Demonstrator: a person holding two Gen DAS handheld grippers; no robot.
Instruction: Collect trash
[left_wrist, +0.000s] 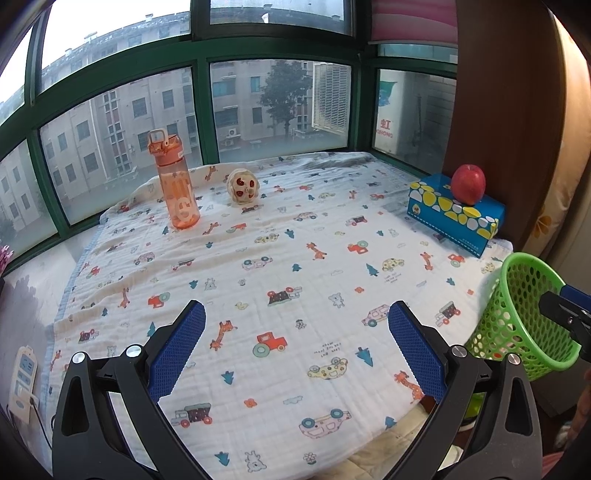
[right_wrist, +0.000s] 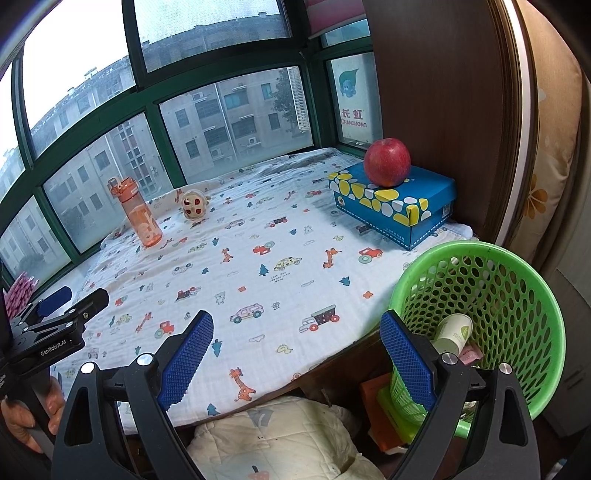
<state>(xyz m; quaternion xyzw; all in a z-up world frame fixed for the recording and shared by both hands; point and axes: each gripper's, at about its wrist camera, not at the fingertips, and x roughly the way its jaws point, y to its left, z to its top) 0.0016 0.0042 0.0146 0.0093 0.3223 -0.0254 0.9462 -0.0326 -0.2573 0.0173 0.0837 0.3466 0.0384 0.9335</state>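
A green mesh basket stands at the table's right front edge; it also shows in the left wrist view. Inside it lie a white paper cup and a small pink scrap. My right gripper is open and empty, its right finger just in front of the basket's near rim. My left gripper is open and empty above the patterned cloth near the front edge. The left gripper also shows at the left of the right wrist view.
An orange water bottle and a small round toy stand at the back. A blue box with a red apple on top sits at the right by a brown wall. Bedding lies below the table edge.
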